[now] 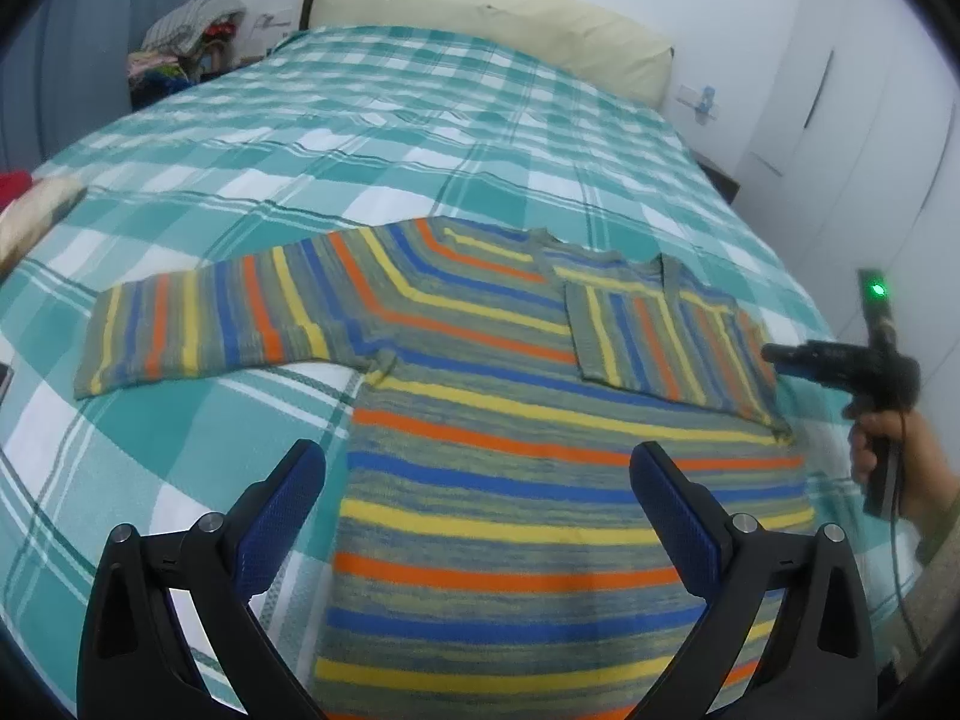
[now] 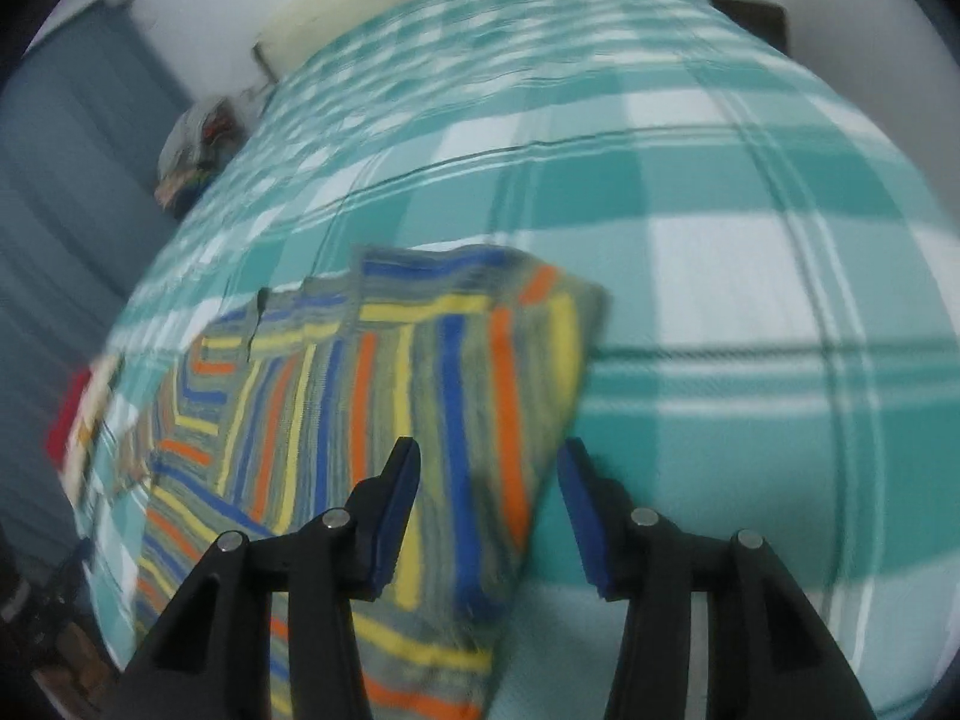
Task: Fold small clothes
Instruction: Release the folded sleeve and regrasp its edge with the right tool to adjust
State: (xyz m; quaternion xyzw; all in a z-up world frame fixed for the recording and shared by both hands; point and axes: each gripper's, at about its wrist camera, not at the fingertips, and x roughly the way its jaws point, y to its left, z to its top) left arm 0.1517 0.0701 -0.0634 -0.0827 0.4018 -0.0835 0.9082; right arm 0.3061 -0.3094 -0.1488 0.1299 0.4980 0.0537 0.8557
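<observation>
A small striped sweater (image 1: 510,480), grey-green with orange, yellow and blue bands, lies flat on the bed. Its left sleeve (image 1: 198,330) stretches out to the left. Its right sleeve (image 1: 660,342) is folded across the chest. My left gripper (image 1: 477,468) is open and empty, held above the sweater's lower body. My right gripper (image 2: 489,462) is open and empty, just above the folded sleeve (image 2: 480,372) at the sweater's right edge. The right gripper also shows in the left wrist view (image 1: 780,357), beside the folded sleeve. The right wrist view is blurred.
The bed has a teal and white checked cover (image 1: 420,120) and a cream headboard cushion (image 1: 498,30). A pile of clothes (image 1: 186,42) stands at the far left beside the bed. A red and cream item (image 1: 24,204) lies at the left edge. White wardrobe doors (image 1: 840,120) are at the right.
</observation>
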